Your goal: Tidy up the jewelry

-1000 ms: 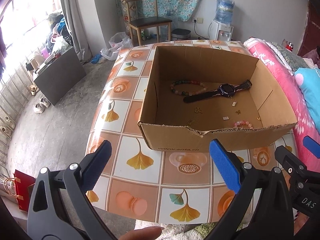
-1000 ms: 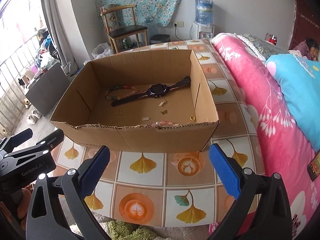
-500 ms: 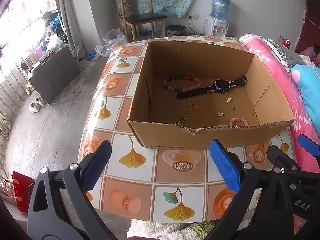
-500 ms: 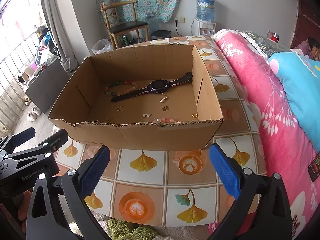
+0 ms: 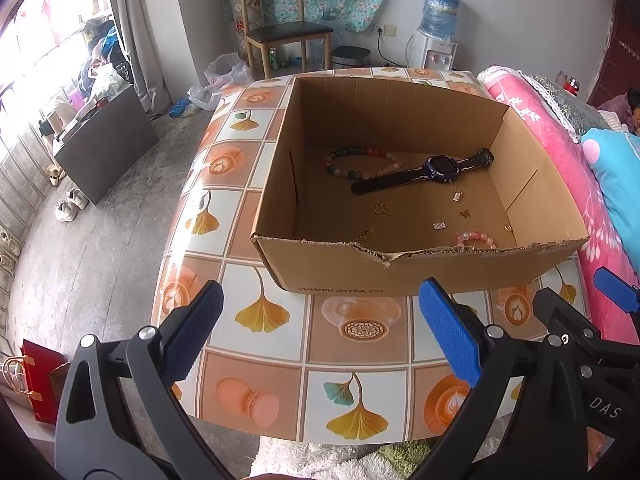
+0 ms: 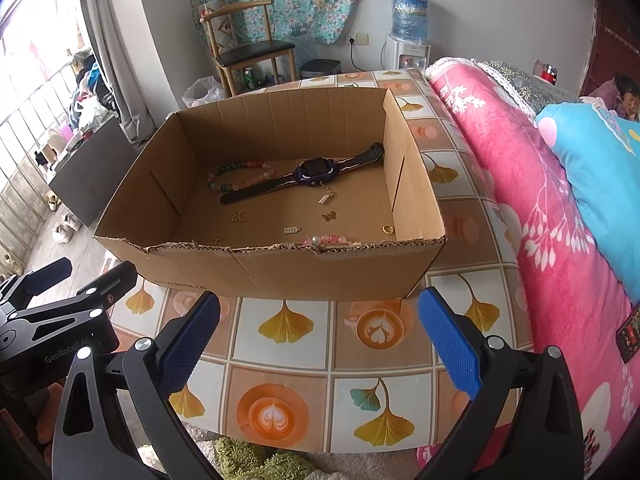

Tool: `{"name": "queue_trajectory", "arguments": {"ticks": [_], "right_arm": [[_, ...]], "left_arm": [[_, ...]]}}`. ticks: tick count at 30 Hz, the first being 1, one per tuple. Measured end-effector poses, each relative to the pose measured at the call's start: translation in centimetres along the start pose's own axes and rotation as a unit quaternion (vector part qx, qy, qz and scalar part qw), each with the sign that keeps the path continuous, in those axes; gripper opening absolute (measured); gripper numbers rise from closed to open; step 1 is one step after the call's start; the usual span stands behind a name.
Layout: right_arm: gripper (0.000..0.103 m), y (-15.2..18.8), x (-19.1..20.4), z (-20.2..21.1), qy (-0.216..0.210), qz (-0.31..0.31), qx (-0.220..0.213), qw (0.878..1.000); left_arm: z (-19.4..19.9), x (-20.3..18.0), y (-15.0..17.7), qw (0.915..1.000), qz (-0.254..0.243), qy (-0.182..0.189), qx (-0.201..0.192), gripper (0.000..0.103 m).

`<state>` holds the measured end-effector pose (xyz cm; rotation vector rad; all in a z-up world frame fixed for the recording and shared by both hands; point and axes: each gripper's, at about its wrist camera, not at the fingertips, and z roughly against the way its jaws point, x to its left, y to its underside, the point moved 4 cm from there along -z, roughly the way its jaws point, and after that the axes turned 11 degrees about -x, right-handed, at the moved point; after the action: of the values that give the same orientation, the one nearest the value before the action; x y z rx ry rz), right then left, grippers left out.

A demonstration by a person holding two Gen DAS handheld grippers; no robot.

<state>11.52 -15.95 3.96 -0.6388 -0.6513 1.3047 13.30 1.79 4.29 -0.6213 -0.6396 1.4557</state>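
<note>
An open cardboard box (image 5: 400, 276) (image 6: 280, 268) stands on the tiled table. Inside lie a dark wristwatch (image 5: 432, 172) (image 6: 312, 174), a multicoloured bead bracelet (image 5: 360, 162) (image 6: 240, 174), a pink bead bracelet (image 5: 476, 238) (image 6: 328, 240) by the near wall, a gold ring (image 5: 508, 228) (image 6: 388, 230) and several small gold charms (image 5: 382, 210) (image 6: 330, 216). My left gripper (image 5: 320, 332) is open and empty above the table in front of the box. My right gripper (image 6: 320, 332) is open and empty beside it, to its right.
The table (image 5: 360, 360) has a leaf and coffee pattern; its near edge is just below the grippers. A bed with a pink quilt (image 6: 540, 200) runs along the right. A wooden chair (image 5: 280, 32) and water dispenser (image 5: 436, 40) stand at the back wall.
Both grippers have risen and tilted a little, so the box interior shows more from above. Nothing in the box has moved. Both grippers stay open.
</note>
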Motion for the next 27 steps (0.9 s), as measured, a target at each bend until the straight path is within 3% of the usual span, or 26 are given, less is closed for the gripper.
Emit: {"name": "queue_trajectory", "arguments": {"ticks": [27], "right_arm": [[0.097, 0.32, -0.05, -0.09, -0.001, -0.001, 0.002, 1.0]], "left_arm": [[0.04, 0.01, 0.12, 1.0, 0.001, 0.001, 0.003, 0.095]]}}
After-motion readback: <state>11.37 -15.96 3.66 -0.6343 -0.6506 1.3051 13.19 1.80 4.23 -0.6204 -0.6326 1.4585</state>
